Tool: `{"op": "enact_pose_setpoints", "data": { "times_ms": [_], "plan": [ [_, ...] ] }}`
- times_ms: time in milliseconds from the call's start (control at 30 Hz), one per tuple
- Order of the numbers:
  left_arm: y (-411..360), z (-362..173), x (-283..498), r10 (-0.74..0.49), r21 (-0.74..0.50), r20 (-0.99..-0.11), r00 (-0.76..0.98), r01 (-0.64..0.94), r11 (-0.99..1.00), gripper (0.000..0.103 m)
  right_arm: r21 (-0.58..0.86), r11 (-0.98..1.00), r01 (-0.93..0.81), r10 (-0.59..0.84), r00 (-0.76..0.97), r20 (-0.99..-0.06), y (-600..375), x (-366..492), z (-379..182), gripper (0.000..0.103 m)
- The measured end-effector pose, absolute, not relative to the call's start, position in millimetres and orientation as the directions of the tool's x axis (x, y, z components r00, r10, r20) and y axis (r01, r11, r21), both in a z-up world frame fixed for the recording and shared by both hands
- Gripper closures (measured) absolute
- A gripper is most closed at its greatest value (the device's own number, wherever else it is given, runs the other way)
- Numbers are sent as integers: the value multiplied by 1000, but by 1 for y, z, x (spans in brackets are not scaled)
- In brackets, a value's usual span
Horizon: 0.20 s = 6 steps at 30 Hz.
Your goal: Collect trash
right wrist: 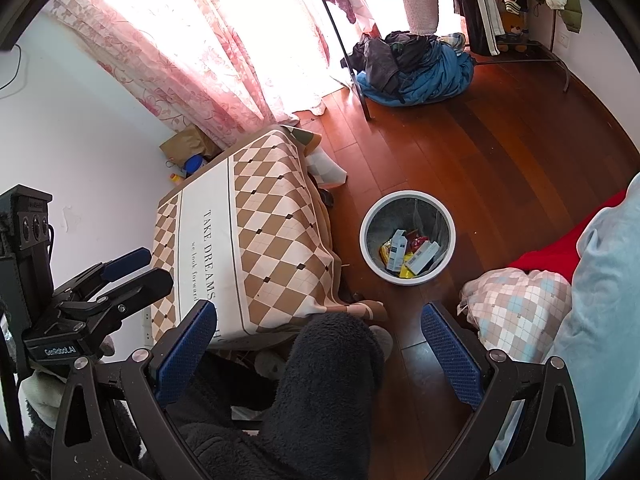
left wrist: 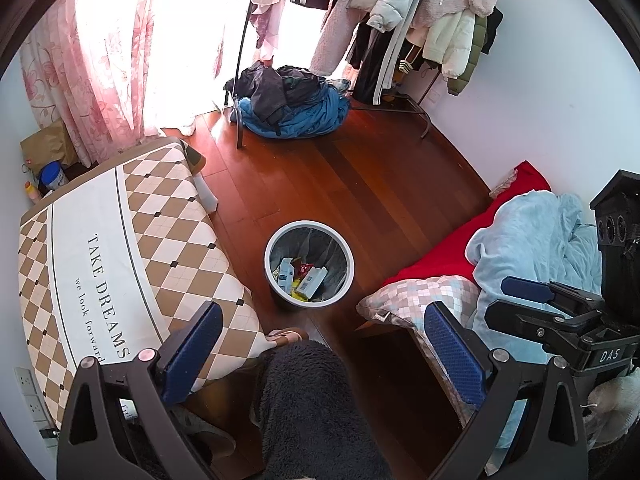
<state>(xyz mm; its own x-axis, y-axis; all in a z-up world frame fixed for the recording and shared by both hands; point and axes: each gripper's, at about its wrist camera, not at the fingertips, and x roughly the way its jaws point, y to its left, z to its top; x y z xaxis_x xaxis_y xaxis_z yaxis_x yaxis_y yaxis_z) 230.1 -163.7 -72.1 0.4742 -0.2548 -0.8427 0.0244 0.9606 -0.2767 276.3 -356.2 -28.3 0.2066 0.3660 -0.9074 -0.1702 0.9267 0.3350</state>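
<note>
Trash bin (left wrist: pixel 309 266) stands on the floor between table and bed, already holding cartons and wrappers (left wrist: pixel 300 278). Left gripper (left wrist: pixel 324 354) and right gripper (right wrist: pixel 318 354) hover above it, jaws spread, empty; likely scouting remaining litter.

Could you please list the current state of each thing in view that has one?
Left gripper: open, empty.
Right gripper: open, empty.
Trash bin: upright, lined, holding cartons and wrappers.
Clothes pile: heaped on floor.
Blue blanket: crumpled.
</note>
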Motion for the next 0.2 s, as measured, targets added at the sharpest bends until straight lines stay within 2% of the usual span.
{"op": "enact_pose_setpoints", "data": {
  "times_ms": [200],
  "plan": [
    [-160,-72,226,-271,-290,-837,475,35,956,0,331,928,-173,363,207,-909,-356,277,-27,0]
  ]
}}
